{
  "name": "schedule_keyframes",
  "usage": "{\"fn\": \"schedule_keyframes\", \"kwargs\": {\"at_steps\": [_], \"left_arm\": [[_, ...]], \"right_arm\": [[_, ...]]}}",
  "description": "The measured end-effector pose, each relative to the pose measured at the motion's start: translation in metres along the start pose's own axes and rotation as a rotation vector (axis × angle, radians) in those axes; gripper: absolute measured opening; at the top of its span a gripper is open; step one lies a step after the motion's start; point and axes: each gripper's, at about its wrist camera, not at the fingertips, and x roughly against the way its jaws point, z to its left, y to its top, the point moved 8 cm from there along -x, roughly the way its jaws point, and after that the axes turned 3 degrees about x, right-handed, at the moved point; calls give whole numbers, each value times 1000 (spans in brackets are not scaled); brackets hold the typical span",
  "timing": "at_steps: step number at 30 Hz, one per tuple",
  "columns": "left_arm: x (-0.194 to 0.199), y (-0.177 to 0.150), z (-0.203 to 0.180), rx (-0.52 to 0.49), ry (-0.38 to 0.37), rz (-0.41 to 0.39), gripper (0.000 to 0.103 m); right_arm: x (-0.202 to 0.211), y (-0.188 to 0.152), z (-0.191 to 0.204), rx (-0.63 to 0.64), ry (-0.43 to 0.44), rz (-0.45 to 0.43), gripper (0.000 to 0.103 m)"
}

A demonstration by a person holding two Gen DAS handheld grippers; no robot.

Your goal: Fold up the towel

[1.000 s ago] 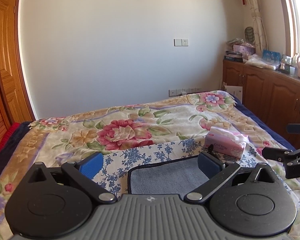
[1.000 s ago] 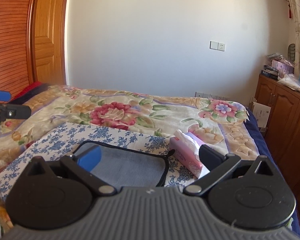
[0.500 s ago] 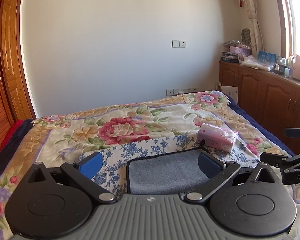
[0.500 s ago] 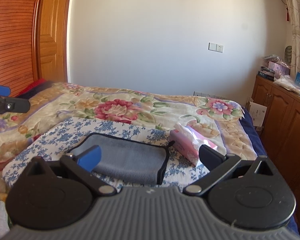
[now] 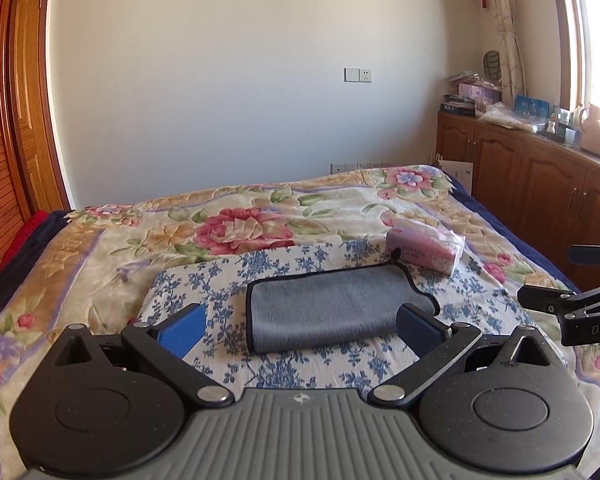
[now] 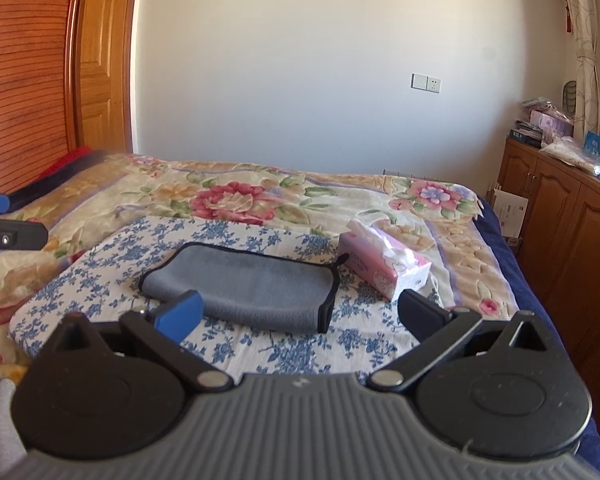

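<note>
The grey towel looks soft and limp (already doubled); pinch its black-trimmed corners. Left tool and right tool both gape empty.

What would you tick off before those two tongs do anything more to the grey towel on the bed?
1. Left tongs open and empty: ok.
2. Right tongs open and empty: ok.
3. Grey towel lies flat on the blue-flowered cloth, already doubled over: ok.
4. Towel's black-trimmed edges lined up all round: cannot tell; the lower layer is hidden.
5. Pink tissue pack out of the way: not ok; it sits right beside the towel's loop corner.
6. Both tongs held back from the towel, not touching it: ok.
</note>
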Motion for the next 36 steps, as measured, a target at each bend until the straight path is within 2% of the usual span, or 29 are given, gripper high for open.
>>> {"fn": "schedule_keyframes", "kwargs": {"at_steps": [21,30,36], "left_arm": [[3,-56,16,41,59,46,103],[3,-73,11,60,9,60,103],[3,-87,8,31,11,69,103]], "right_arm": [[11,-35,27,-11,14,36,103],[12,-46,32,-27,19,47,103],[14,-51,31,-34,14,53,103]]}}
